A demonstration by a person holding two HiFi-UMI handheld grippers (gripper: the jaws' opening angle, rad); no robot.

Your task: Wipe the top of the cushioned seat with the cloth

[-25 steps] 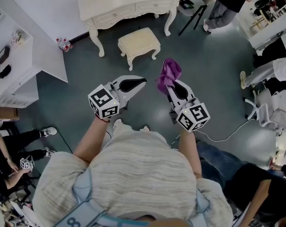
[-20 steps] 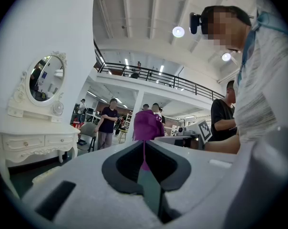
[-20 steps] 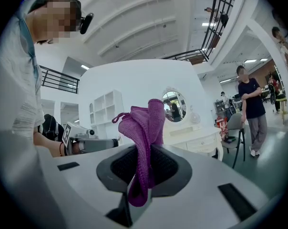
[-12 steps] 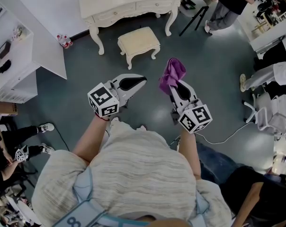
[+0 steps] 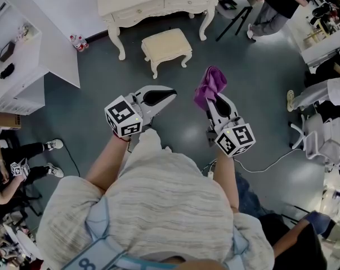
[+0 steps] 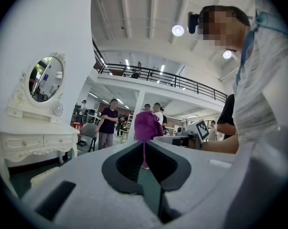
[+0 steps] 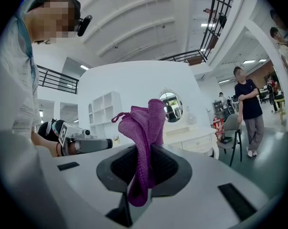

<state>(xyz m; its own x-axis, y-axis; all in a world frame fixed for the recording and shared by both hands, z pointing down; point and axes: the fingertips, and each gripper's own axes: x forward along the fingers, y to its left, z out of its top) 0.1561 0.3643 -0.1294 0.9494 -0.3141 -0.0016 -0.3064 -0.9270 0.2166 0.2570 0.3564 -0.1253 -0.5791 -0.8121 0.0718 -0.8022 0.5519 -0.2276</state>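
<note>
The cream cushioned seat (image 5: 166, 45), a small stool with curved legs, stands on the grey floor in front of the dressing table in the head view. My right gripper (image 5: 214, 91) is shut on a purple cloth (image 5: 210, 85), whose bunched folds stick out past the jaws (image 7: 145, 126). It hovers to the right of the stool and nearer to me, clear of it. My left gripper (image 5: 171, 93) is shut with nothing in it, held level below the stool. The left gripper view shows the cloth (image 6: 148, 124) beyond its closed jaws.
A cream dressing table (image 5: 157, 1) with a round mirror (image 6: 45, 78) stands behind the stool. White shelving (image 5: 23, 66) is at the left. People stand or sit at the upper right (image 5: 275, 4), right and lower left (image 5: 12, 167). A white cable (image 5: 265, 163) lies on the floor.
Both grippers have drifted a little forward and rightward across the floor view, the cloth riding along in the right one. Jaws unchanged.
</note>
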